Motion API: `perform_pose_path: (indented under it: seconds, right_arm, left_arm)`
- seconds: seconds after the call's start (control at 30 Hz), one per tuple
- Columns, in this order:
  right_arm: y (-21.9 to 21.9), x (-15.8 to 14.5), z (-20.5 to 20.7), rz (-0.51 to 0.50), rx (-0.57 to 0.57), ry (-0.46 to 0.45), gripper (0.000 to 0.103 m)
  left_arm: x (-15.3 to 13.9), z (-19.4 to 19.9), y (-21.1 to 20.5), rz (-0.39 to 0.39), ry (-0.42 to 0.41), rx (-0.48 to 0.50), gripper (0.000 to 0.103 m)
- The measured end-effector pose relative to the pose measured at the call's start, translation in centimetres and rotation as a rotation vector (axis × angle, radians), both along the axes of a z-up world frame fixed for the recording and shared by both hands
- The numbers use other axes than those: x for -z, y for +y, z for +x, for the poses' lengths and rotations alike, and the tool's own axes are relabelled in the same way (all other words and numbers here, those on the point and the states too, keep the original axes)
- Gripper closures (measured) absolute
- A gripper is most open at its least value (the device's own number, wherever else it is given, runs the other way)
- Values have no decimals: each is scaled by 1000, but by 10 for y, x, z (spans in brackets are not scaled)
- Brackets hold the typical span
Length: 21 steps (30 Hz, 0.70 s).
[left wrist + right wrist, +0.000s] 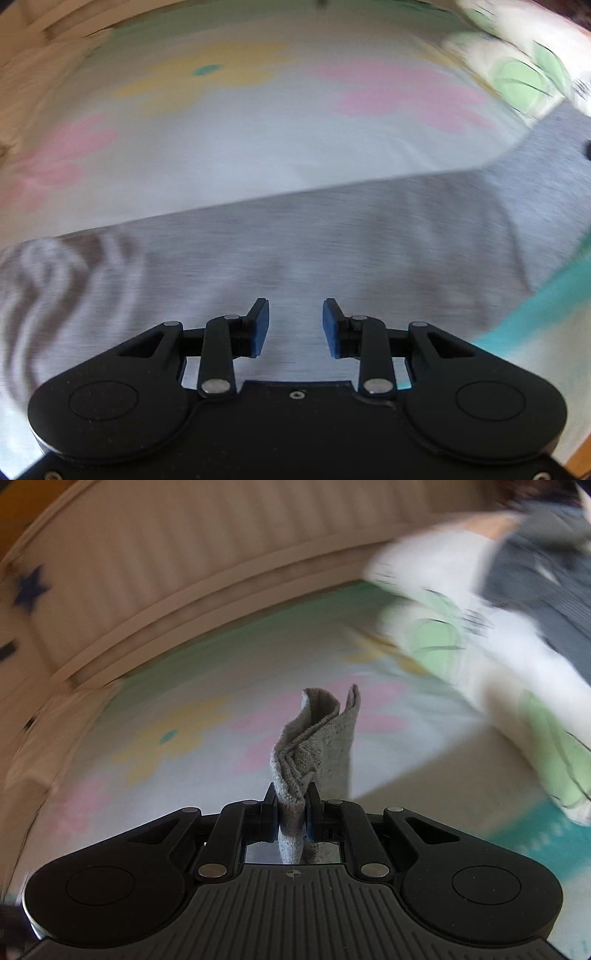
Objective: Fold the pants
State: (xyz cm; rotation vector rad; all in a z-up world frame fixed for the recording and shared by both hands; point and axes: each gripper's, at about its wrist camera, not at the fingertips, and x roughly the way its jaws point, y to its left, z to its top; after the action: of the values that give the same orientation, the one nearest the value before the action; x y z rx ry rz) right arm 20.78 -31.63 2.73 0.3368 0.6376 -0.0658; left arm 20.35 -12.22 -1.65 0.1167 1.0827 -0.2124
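Pants (314, 746) bunch pinched in right gripper (291, 812) jaws; left gripper (295, 328) jaws gape empty above them.

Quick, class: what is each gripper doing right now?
Left gripper: open, empty, above the grey pants.
Right gripper: closed on a bunched fold of the pants.

No legible text, label, brand name or number appears in either view; motion blur smears most surfaces. The only signs are graphic: a dark blue star (31, 587) printed on the cream panel at the upper left of the right wrist view, and a small crosshair mark (293, 874) moulded into the ribbed top of the right gripper's body. Dark line markings on the white and green cloth (476, 622) at the upper right of that view are too blurred to read as lettering.
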Motion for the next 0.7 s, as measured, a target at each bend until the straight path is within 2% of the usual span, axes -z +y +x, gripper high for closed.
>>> perform_pose_path:
  seconds: [0.1, 0.17, 0.23, 0.37, 0.47, 0.57, 0.7]
  right_arm:
    - [47, -4, 7, -12, -106, -7, 90]
    - [80, 2, 12, -18, -173, 7, 90]
    - [119, 17, 15, -54, -242, 37, 90]
    - [193, 60, 18, -216, -341, 97, 90]
    - [232, 94, 20, -296, -404, 159, 88]
    - [249, 104, 13, -296, -483, 197, 79]
    - [241, 87, 6, -176, -545, 178, 79]
  left_arm:
    - [-1, 12, 38, 4, -7, -66, 63]
    - [0, 18, 63, -20, -4, -122, 63]
    - [5, 23, 84, -52, 2, -177, 63]
    - [15, 29, 121, -64, 15, -265, 63]
    - [18, 35, 140, -102, 48, -305, 63]
    - [18, 35, 146, -90, 32, -302, 63]
    - [19, 31, 156, -115, 36, -300, 62]
